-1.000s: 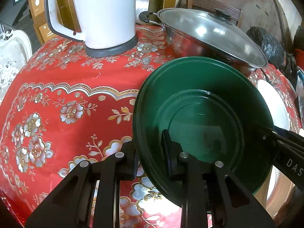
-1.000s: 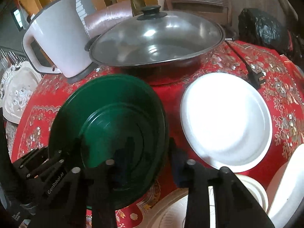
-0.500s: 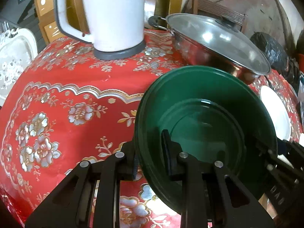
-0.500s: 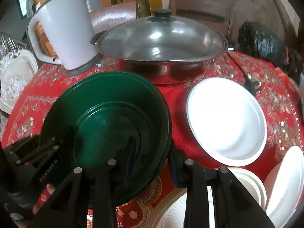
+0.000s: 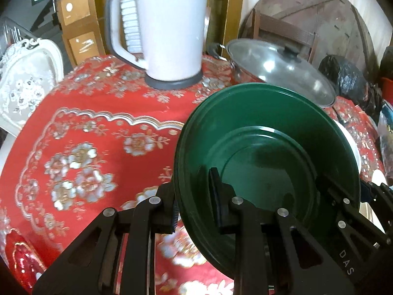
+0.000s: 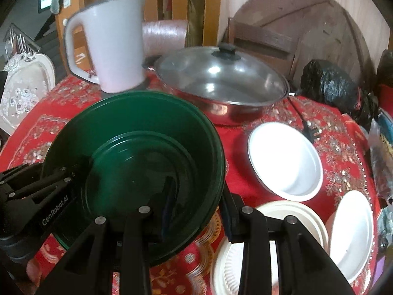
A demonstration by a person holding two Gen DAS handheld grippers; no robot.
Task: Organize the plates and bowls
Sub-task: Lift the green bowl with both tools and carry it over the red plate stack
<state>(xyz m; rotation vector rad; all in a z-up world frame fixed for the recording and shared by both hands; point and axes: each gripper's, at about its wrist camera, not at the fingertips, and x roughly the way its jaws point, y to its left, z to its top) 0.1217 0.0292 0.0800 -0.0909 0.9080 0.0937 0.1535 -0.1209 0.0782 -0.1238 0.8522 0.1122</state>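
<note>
A dark green bowl [image 5: 265, 147], seemingly two nested, hangs tilted above the red flowered tablecloth [image 5: 81, 135]. My left gripper [image 5: 194, 191] is shut on its left rim, one finger inside and one outside. From the right wrist view, the green bowl [image 6: 137, 127] has my right gripper [image 6: 196, 204] astride its right rim; those jaws are opening slightly while the pads still touch the rim. The left gripper [image 6: 56, 174] shows at the bowl's far left side. A white bowl [image 6: 285, 162] and white plates [image 6: 351, 233] lie to the right.
A white kettle [image 5: 169, 24] stands at the back of the table, with a steel pot under a glass lid [image 6: 221, 78] beside it. A black plug [image 6: 310, 129] lies by the white bowl. Cream plates [image 6: 275, 211] sit under my right gripper. A white chair [image 6: 24, 88] stands left.
Both grippers have risen and drawn back with the green bowl between them. The kettle, pot and white dishes now look farther off and the bowl sits higher above the cloth.
</note>
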